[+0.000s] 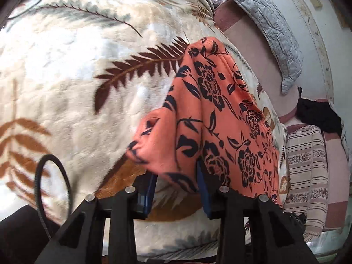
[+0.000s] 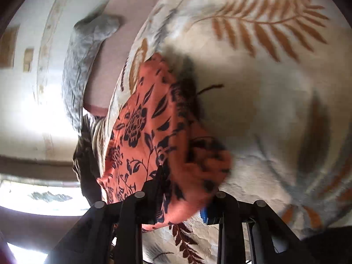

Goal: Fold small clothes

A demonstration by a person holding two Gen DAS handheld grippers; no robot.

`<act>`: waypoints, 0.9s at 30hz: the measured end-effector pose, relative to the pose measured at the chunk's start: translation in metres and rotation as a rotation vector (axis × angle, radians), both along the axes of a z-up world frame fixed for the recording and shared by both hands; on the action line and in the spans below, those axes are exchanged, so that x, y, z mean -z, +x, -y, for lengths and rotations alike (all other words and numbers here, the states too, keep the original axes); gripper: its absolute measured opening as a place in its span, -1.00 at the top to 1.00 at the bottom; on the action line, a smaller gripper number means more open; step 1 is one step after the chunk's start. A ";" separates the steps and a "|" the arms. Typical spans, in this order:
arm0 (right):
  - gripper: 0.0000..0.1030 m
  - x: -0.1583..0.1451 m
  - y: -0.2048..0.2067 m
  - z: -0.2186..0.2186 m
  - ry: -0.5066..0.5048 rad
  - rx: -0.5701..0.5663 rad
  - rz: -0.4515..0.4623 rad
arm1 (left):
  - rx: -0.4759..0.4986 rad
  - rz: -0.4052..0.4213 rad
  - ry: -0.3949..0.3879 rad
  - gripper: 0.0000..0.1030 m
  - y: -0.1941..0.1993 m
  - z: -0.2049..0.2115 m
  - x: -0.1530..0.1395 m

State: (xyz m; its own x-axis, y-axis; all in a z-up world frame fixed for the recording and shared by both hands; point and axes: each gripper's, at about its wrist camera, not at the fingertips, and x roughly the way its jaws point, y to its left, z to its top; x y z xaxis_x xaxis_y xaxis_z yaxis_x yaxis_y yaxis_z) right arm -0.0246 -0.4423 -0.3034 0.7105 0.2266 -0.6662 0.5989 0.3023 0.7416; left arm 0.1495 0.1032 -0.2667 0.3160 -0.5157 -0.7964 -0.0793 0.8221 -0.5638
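Above the fern-print blanket (image 1: 66, 70), the left tongs (image 1: 177, 189) and right tongs (image 2: 182, 200) are each grasping an edge of the orange floral garment (image 1: 211, 114), suspending it so the fabric hangs straight for folding.

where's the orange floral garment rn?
The orange floral garment lies on the leaf-print blanket near its right edge, its near end between the left tongs; the right tongs also reach it.

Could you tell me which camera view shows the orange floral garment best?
The left wrist view: the garment is sharp there, its print and seam clear. The right wrist view shows it motion-blurred and partly shadowed.
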 end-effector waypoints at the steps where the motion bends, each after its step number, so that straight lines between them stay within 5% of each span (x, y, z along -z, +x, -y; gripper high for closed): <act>1: 0.40 -0.009 -0.014 0.010 -0.027 0.047 -0.014 | 0.000 0.037 0.034 0.25 -0.007 -0.007 -0.011; 5: 0.39 -0.072 -0.049 0.027 -0.252 0.182 0.078 | 0.040 0.217 0.206 0.03 -0.014 0.003 -0.054; 8: 0.39 -0.098 -0.013 0.004 -0.350 0.054 0.137 | 0.104 0.262 0.239 -0.18 0.005 0.041 -0.060; 14: 0.39 -0.038 0.102 -0.079 -0.440 -0.330 -0.085 | 0.272 0.237 0.536 -0.30 0.036 0.108 0.004; 17: 0.39 -0.011 0.116 -0.090 -0.474 -0.367 -0.200 | 0.311 0.336 0.624 -0.47 0.030 0.118 0.000; 22: 0.39 -0.056 0.163 -0.123 -0.600 -0.463 -0.052 | 0.287 0.352 0.589 -0.71 0.038 0.105 0.010; 27: 0.39 -0.026 0.248 -0.155 -0.477 -0.634 0.024 | 0.281 0.349 0.579 -0.75 0.040 0.107 0.010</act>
